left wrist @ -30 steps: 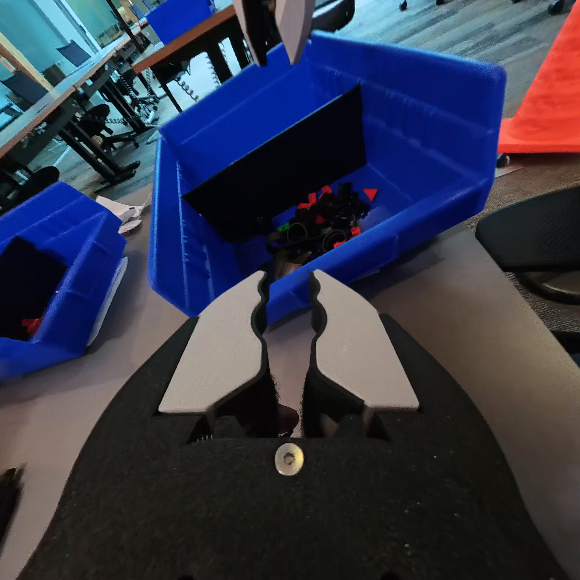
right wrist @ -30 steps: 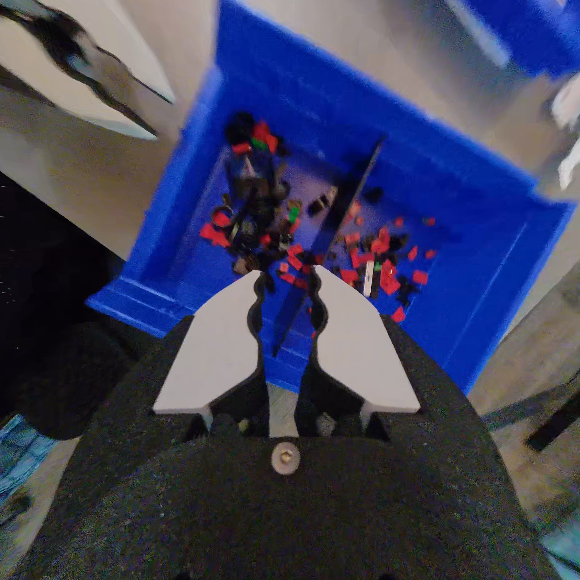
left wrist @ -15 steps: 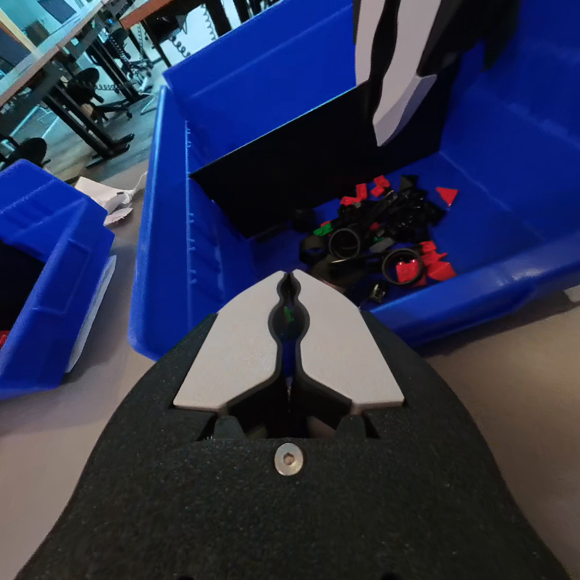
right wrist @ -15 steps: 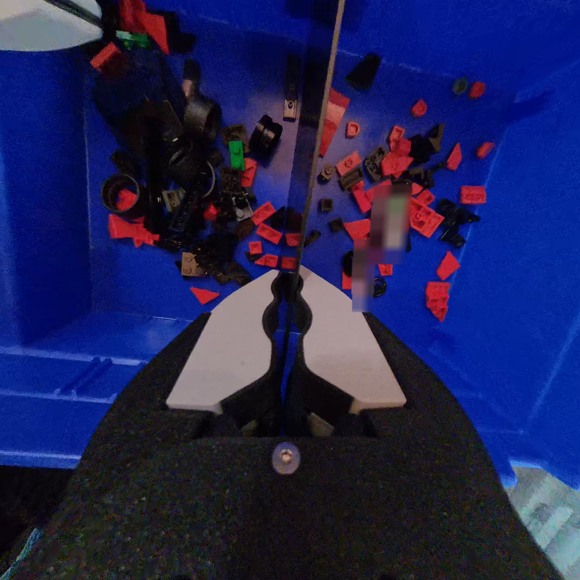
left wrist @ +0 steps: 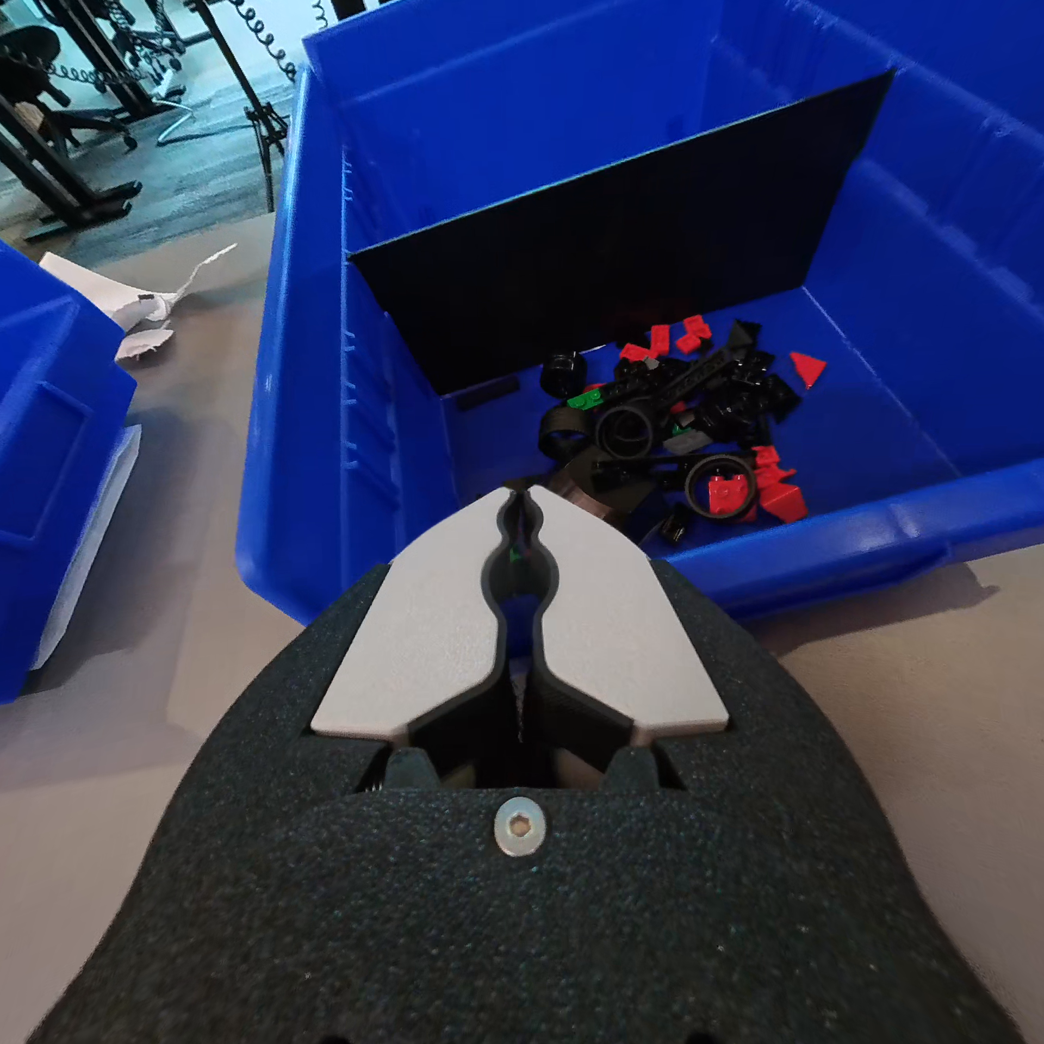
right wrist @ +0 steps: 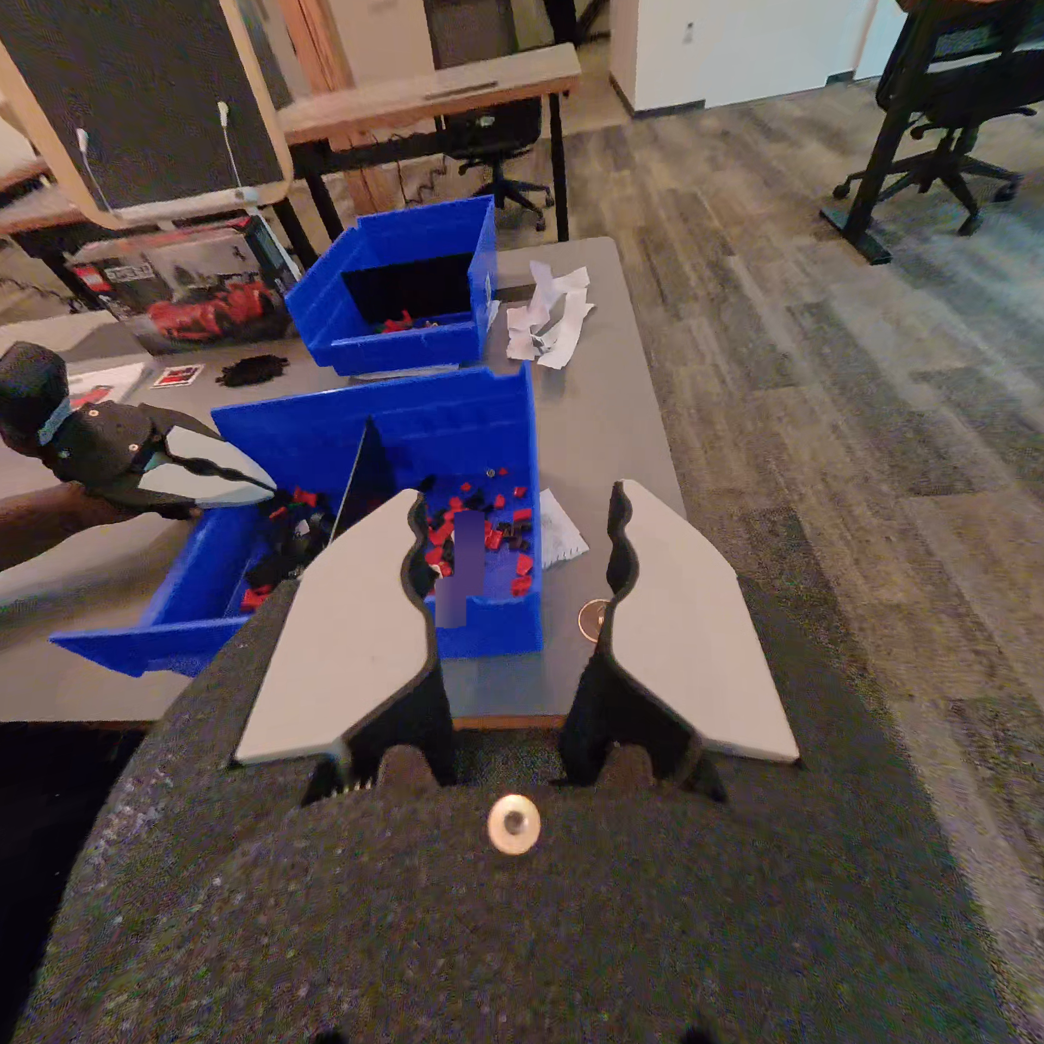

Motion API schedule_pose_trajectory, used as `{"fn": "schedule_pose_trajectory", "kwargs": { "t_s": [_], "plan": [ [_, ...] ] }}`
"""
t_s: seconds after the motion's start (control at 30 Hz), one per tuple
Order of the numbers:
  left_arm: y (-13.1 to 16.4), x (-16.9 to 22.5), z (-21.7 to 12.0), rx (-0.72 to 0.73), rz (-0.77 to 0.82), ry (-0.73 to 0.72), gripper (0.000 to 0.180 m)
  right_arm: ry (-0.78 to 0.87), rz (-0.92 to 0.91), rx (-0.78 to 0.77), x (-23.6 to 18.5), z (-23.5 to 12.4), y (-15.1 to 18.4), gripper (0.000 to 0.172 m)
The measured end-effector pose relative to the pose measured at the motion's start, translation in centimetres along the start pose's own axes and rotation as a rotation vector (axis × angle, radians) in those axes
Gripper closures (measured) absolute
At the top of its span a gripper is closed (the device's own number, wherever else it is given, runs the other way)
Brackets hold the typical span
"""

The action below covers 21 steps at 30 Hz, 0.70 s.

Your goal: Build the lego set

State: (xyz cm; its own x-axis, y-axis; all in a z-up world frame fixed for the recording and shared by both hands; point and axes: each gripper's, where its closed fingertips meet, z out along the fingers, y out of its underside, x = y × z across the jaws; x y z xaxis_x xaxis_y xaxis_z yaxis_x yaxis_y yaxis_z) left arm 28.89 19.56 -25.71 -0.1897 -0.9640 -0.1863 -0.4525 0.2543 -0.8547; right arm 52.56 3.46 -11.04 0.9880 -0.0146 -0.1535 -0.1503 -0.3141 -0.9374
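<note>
Inside, glossy angular bricks [left wrist: 729,418]

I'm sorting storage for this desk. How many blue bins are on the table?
2: the large divided bin beside the shut left gripper, and a smaller bin behind it. More may sit out of view.

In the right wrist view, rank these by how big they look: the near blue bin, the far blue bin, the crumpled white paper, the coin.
Largest to smallest as they appear:
1. Near blue bin
2. Far blue bin, though it sits farther away, so its real size may be similar
3. Crumpled white paper
4. Coin, partly hidden behind a finger
</note>
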Motion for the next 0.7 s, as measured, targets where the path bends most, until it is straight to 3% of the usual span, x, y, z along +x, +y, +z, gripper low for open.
{"fn": "schedule_pose_trajectory", "kwargs": {
  "t_s": [0.13, 0.27, 0.33, 0.4, 0.43, 0.5, 0.7],
  "plan": [
    [-0.2, -0.2, 0.1, 0.016, 0.008, -0.033, 0.178, -0.118, 0.203, 0.029, 0.8, 1.1, 5.9, 0.104],
    [-0.3, -0.3, 0.4, 0.007, 0.024, -0.033, 0.178, -0.094, 0.183, 0.068, 0.8, 3.7, 5.5, 0.12],
    [-0.5, -0.3, 0.7, 0.014, 0.02, -0.033, 0.178, -0.041, 0.107, -0.044, 1.2, 5.5, 5.6, 0.132],
    [-0.6, -0.4, 0.9, 0.022, 0.014, -0.029, 0.18, 0.031, -0.002, -0.225, 1.9, 7.1, 7.3, 0.163],
    [-0.6, -0.3, 1.0, 0.019, 0.005, -0.021, 0.18, 0.063, -0.063, -0.304, 2.1, 7.7, 8.3, 0.168],
    [-0.5, -0.3, 1.3, -0.015, -0.011, 0.0, 0.18, 0.126, -0.139, -0.322, 2.7, 8.1, 8.7, 0.165],
    [-0.4, -0.4, 2.6, -0.12, -0.063, 0.07, 0.18, 0.099, -0.053, -0.218, 3.3, 7.4, 8.9, 0.167]
  ]
}}
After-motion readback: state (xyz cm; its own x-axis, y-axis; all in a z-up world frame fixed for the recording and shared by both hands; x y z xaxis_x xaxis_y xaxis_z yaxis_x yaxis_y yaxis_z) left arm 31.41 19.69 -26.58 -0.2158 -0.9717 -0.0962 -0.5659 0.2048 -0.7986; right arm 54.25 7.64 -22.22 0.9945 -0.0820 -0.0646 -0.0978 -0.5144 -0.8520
